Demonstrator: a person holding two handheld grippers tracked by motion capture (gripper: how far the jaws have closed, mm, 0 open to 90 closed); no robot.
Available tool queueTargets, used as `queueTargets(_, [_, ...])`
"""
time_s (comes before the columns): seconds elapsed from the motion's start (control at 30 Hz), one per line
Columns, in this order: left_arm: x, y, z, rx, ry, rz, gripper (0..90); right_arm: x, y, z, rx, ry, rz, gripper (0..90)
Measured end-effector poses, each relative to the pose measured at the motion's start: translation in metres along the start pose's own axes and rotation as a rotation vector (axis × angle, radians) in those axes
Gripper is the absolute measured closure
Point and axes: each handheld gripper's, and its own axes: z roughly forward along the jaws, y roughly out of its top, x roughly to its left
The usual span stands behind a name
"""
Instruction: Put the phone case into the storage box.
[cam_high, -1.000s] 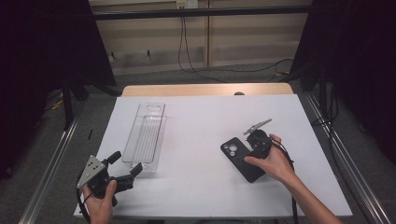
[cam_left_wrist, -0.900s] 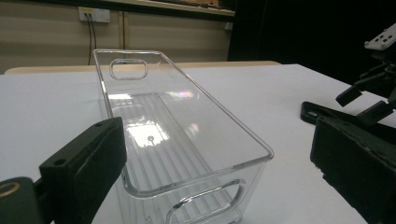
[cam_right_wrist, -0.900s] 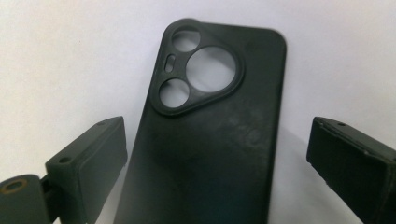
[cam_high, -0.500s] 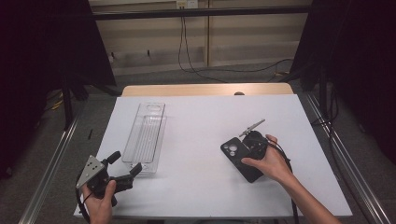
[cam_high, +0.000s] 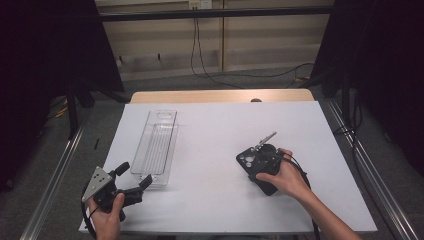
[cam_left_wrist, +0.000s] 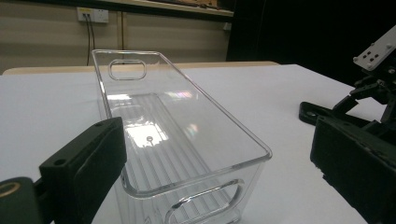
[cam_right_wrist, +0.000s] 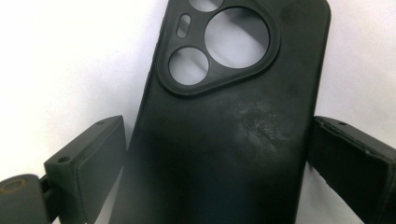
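Observation:
A black phone case (cam_high: 248, 161) with round camera cut-outs lies flat on the white table at the right. My right gripper (cam_high: 260, 167) is lowered over it. In the right gripper view the case (cam_right_wrist: 224, 121) lies between the two jaws of that gripper (cam_right_wrist: 217, 140), which stand close to its long edges, open. A clear plastic tray (cam_high: 157, 142) lies lengthwise at the left. My left gripper (cam_high: 134, 175) is held just before its near end, open, with nothing between its jaws. In the left gripper view the tray (cam_left_wrist: 187, 121) lies ahead of the left gripper (cam_left_wrist: 215, 154).
The white tabletop (cam_high: 210, 200) has a wooden strip (cam_high: 220, 96) along its far edge. Metal rails run down both sides of the table. In the left gripper view the right gripper (cam_left_wrist: 373, 70) and the case (cam_left_wrist: 317, 112) show far right.
My right gripper has shifted slightly left and come down over the phone case. The case, the tray and my left gripper have stayed in place.

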Motion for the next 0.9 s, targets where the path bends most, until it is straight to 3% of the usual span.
queueTargets(0.07, [-0.0001,0.0001,0.0000,-0.002,0.000,-0.002,3.7,0.0000,0.0002,0.0000,0.003,0.000,0.001,4.2])
queueTargets(0.1, [-0.0003,0.0000,0.0001,-0.002,0.001,-0.001,3.7,0.0005,0.0012,0.0011,0.011,0.006,-0.001,0.0])
queueTargets(0.13, [-0.0004,-0.0001,0.0003,-0.002,0.000,-0.002,3.7,0.0021,0.0016,0.0030,0.020,0.006,-0.022,0.0])
queueTargets(0.37, [-0.0002,-0.0001,0.0000,-0.001,0.000,0.000,3.7,0.0020,0.0024,0.0024,0.027,0.006,-0.012,0.2])
queueTargets(0.6, [-0.0001,-0.0002,0.0001,0.004,-0.005,0.005,3.7,-0.0009,0.0052,-0.0024,0.052,0.009,-0.020,11.4])
queueTargets(0.67, [0.0000,-0.0001,-0.0007,-0.002,-0.001,0.001,3.7,-0.0010,0.0079,-0.0027,0.075,0.009,-0.025,12.1])
queueTargets(0.9, [0.0009,-0.0004,-0.0008,-0.001,0.000,0.000,3.7,-0.0026,0.0067,-0.0044,0.066,0.016,-0.024,14.4])
